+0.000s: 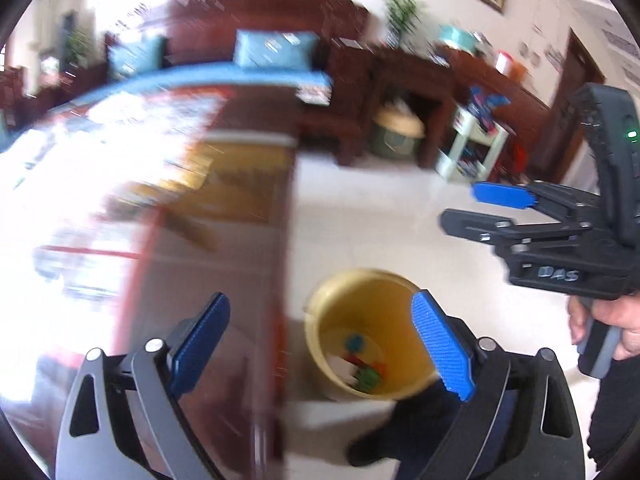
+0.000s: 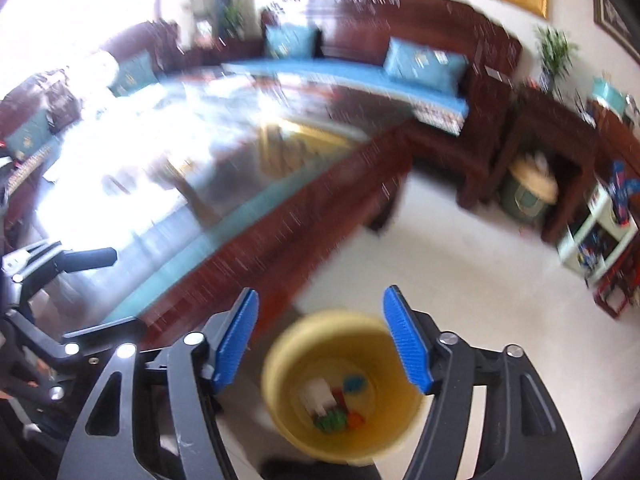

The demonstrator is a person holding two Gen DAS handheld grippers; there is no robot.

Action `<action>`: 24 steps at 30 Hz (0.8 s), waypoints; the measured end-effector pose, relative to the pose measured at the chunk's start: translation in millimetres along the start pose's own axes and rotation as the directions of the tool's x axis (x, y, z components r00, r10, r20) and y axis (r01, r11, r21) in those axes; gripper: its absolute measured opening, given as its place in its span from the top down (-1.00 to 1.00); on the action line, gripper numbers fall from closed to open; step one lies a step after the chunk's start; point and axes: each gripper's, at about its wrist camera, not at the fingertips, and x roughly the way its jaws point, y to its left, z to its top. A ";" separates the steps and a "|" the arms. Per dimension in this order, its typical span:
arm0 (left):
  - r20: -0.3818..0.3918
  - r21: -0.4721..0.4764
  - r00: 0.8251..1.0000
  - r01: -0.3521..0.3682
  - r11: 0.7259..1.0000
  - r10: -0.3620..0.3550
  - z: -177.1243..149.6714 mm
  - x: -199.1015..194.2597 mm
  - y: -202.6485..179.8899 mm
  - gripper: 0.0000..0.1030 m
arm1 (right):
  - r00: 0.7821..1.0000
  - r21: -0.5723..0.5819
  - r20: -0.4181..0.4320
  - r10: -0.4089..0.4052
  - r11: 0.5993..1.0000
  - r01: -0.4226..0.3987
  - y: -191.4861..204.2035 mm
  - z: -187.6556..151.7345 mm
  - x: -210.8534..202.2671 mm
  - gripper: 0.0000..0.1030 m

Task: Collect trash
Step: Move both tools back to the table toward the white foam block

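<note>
1. Left wrist view: the left gripper (image 1: 336,344) hangs with its blue pads spread wide and nothing between them. Taking the yellow trash bin (image 1: 320,320) as the landmark, this gripper sits above and just to the table side of it, one pad over the glossy coffee table (image 1: 224,280), the other over the bin's rim.

2. Same view: the bin stands on the pale floor (image 1: 380,216) right beside the table's edge. At its bottom lie several pieces of trash (image 1: 360,364): white, red, green and teal scraps, too blurred to name.

3. Same view: the right gripper (image 1: 472,204) floats well above and beyond the bin; its fingers stand apart and hold nothing.

4. Right wrist view: the right gripper (image 2: 324,340) is spread wide and empty, almost straight over the bin (image 2: 288,348). The trash (image 2: 334,402) shows again as a white piece with red, green, orange and teal bits.

5. Same view: the table top (image 2: 248,184), stretching away from the bin, is washed out by glare and motion blur. I cannot tell whether any litter is left on it.

6. Judgement: with some trash in the bin and both tools empty, at least part of the collecting looks done. What is left, if anything, is hidden by the glare.
</note>
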 end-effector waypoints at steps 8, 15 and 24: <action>0.107 -0.118 0.968 -0.214 0.970 0.227 -2.6 -67.9 96.9 -0.92 | 0.971 -0.099 0.157 0.182 0.981 -0.168 108.9 56.4 6.1 -0.72; 0.124 -0.263 0.893 -0.392 0.882 0.434 10.0 -71.0 200.1 -0.92 | 0.937 -0.070 0.185 0.297 0.955 -0.289 163.9 86.5 41.1 -0.84; 0.032 -0.224 0.942 -0.318 0.921 0.333 34.5 -5.6 270.2 -0.92 | 0.927 -0.053 0.108 0.359 0.933 -0.355 190.9 98.2 81.0 -0.84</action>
